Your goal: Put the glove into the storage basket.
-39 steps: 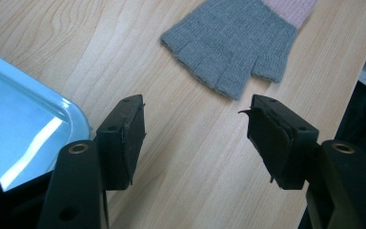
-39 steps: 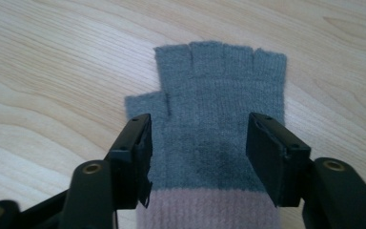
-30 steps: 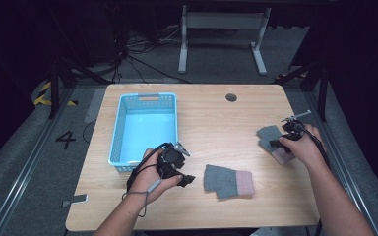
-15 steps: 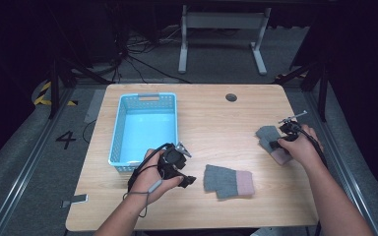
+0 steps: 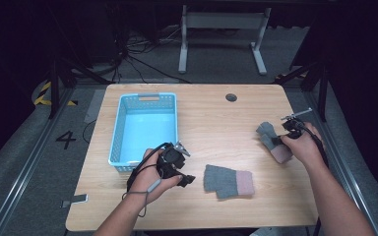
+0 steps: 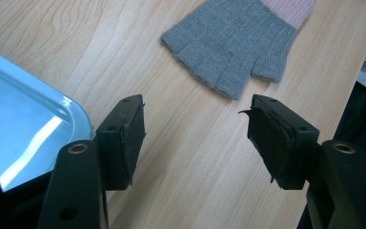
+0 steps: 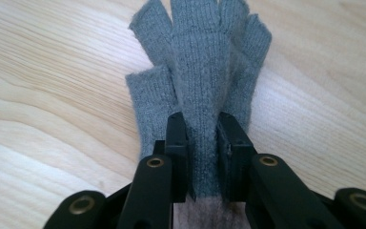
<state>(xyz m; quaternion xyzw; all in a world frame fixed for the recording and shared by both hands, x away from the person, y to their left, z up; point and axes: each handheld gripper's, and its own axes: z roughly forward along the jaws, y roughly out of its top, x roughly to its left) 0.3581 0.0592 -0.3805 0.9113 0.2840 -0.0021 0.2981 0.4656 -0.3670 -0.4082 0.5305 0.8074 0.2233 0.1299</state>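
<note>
We find the right gripper (image 7: 202, 157), its jaws having just been closing, pinching a ridge of the soft, light grey fingerless glove (image 7: 205, 57) at the table's (image 5: 216, 123) right edge, a sound mid-palm hold; the left gripper (image 6: 195, 138) stands spread.

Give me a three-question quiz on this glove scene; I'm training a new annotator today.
1. True or false: the right gripper pinches a fold of the grey glove.
2. What lies beyond the open left gripper? A) second grey glove B) a mug
3. What colour is the basket?

Key: 1 true; 2 A; 3 light blue.
</note>
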